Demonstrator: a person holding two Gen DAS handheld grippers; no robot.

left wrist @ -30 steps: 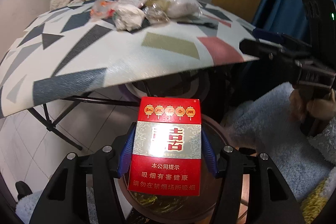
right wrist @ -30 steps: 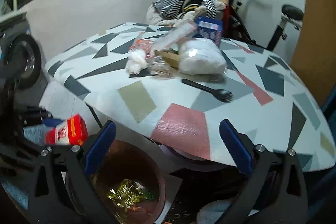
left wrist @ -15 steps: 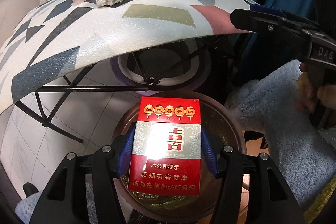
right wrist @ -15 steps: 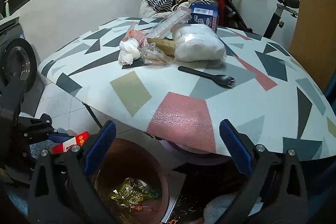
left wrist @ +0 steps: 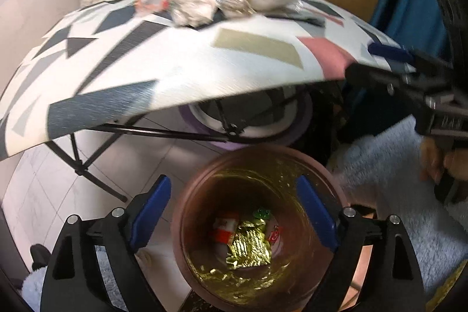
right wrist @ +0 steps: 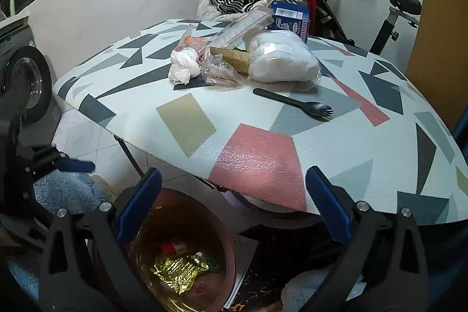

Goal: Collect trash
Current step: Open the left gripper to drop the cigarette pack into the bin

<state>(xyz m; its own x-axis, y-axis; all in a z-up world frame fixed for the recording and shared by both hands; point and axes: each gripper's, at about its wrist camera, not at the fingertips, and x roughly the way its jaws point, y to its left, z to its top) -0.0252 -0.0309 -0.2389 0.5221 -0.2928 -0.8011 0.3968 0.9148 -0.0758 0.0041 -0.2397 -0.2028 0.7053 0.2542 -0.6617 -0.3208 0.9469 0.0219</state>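
We hold the left gripper (left wrist: 232,212) over the brown bin (left wrist: 327,180), its jaws having just been opening and now standing wide apart with nothing between them. Inside the bin, from left to right, lie the red-and-white cigarette pack (left wrist: 224,230), a crumpled gold foil wrapper (left wrist: 248,249), and small green and red scraps we cannot identify. The bin stands on the floor below the near edge of the patterned surface (right wrist: 251,148). The right gripper (right wrist: 234,206) hovers just right of the bin, jaws wide apart and empty. Up on the surface, well beyond the bin, from left to right we see a wadded white tissue (right wrist: 184,67), a clear crinkled wrapper (right wrist: 219,72), a white plastic-wrapped bundle (right wrist: 282,57) and a black spork (right wrist: 295,103).
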